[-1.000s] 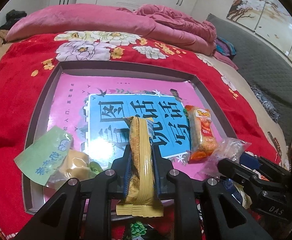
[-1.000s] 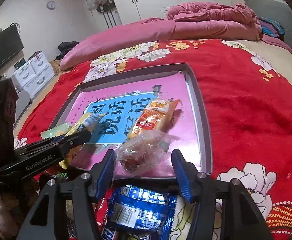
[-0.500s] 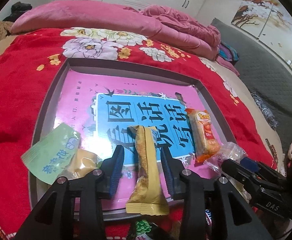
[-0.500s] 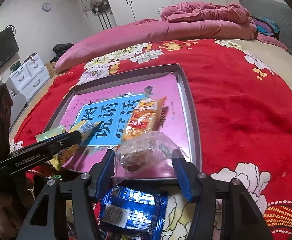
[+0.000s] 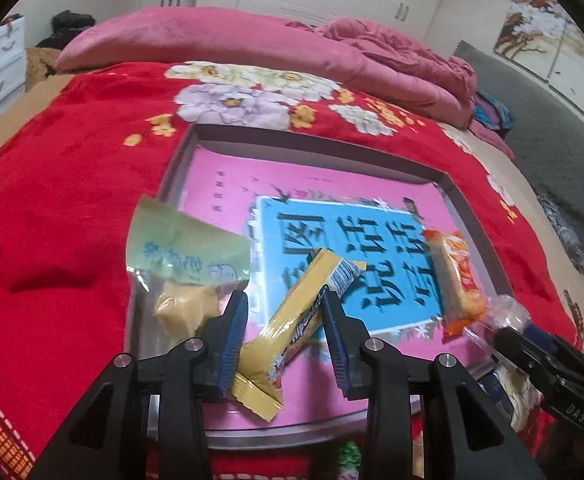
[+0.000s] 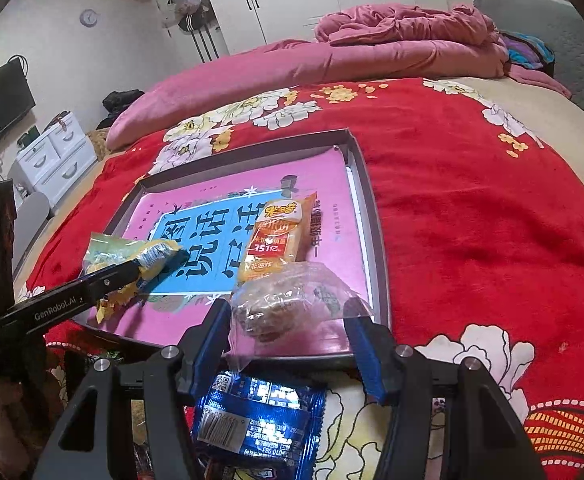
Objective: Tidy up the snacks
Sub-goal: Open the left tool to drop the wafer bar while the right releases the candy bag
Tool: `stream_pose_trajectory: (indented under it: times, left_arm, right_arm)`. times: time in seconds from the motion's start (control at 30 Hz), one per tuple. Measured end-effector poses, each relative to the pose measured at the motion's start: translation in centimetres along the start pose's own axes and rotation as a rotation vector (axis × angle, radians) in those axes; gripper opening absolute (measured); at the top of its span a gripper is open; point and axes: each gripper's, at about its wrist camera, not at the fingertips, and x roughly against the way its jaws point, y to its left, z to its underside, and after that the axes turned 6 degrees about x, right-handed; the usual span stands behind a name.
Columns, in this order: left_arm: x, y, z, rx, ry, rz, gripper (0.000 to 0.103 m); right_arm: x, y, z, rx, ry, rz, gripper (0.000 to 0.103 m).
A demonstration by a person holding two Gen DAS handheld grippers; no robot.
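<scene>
A shallow grey tray with a pink and blue printed bottom lies on the red bed cover. In it lie a yellow snack bar, a green-topped pouch with a yellow cake, an orange snack pack and a clear bag with a brown pastry. My left gripper is open, its fingers either side of the yellow bar, which lies loose and tilted. My right gripper is open around the clear bag at the tray's near edge. A blue packet lies below it on the cover.
The tray's raised rim runs round the snacks. Red floral bed cover surrounds it. Pink duvet and pillows lie at the far end. A white drawer unit and wardrobes stand beyond the bed.
My left gripper has opened and let go of the yellow bar, which now lies tilted in the tray. The right gripper stays open around the clear bag, which sits further onto the tray.
</scene>
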Motion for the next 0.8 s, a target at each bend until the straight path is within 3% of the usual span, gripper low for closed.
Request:
stream_pose_trajectory:
  times: [0.2,0.47,0.8]
  left_arm:
    - [0.6,1.5,-0.5,0.087,-0.009,0.066,0.045]
    - [2.0,1.6,-0.7,0.125,-0.050,0.157,0.057]
    - [4.0,3.0,-0.5,0.169,-0.091,0.135,0.057]
  right_arm:
    - [0.2,-0.1,-0.1,0.000,-0.006,0.011,0.062]
    - [0.8,-0.2,-0.3,0.016,-0.037,0.035,0.065]
    - [1.0,0.0,-0.4,0.055,-0.036,0.099,0.065]
